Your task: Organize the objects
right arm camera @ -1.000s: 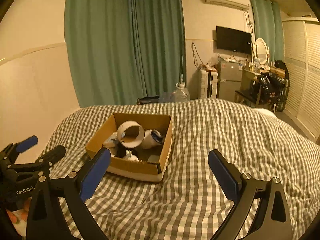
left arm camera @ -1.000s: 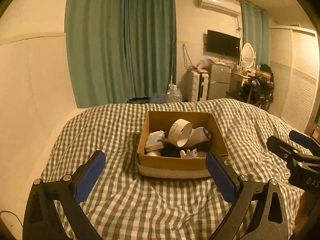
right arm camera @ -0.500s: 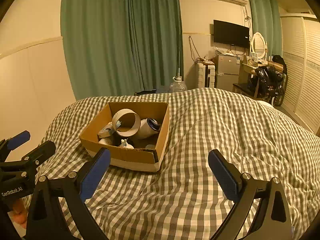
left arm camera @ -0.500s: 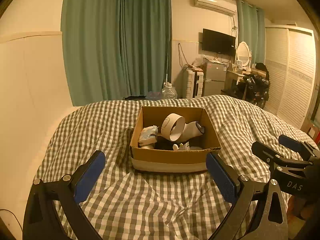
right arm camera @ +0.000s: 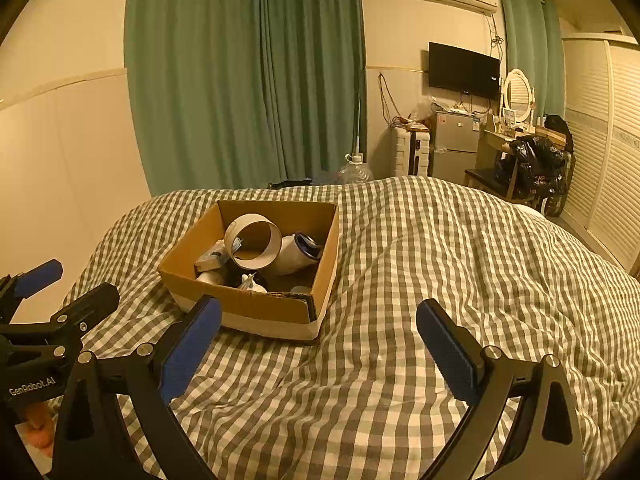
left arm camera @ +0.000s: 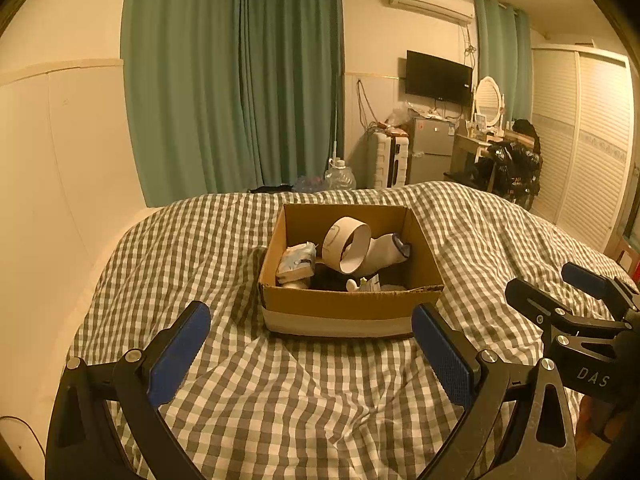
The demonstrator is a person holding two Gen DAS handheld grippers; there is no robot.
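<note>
An open cardboard box (left arm camera: pixel 344 309) (right arm camera: pixel 256 306) rests on a grey-and-white checked bedcover (left arm camera: pixel 280 392) (right arm camera: pixel 420 280). Inside it lie a wide cardboard tape ring (left arm camera: pixel 346 244) (right arm camera: pixel 253 246), a white bottle with a dark cap (left arm camera: pixel 384 252) (right arm camera: pixel 298 256), a pale packet (left arm camera: pixel 296 263) and small white items. My left gripper (left arm camera: pixel 310 354) hovers open just short of the box's near wall, nothing between its blue pads. My right gripper (right arm camera: pixel 318 354) is open and empty too, off the box's right front corner. Each gripper shows at the edge of the other's view.
Green curtains (left arm camera: pixel 240 80) hang behind the bed, with a pale wall panel on the left. A water jug (left arm camera: pixel 339 178), a white suitcase, a small fridge, a TV and a dresser with a mirror stand at the far right, beside louvred wardrobe doors.
Both grippers drew back and rose a little over the last second, so the box sits slightly farther and more centred. Both stayed open and empty.
</note>
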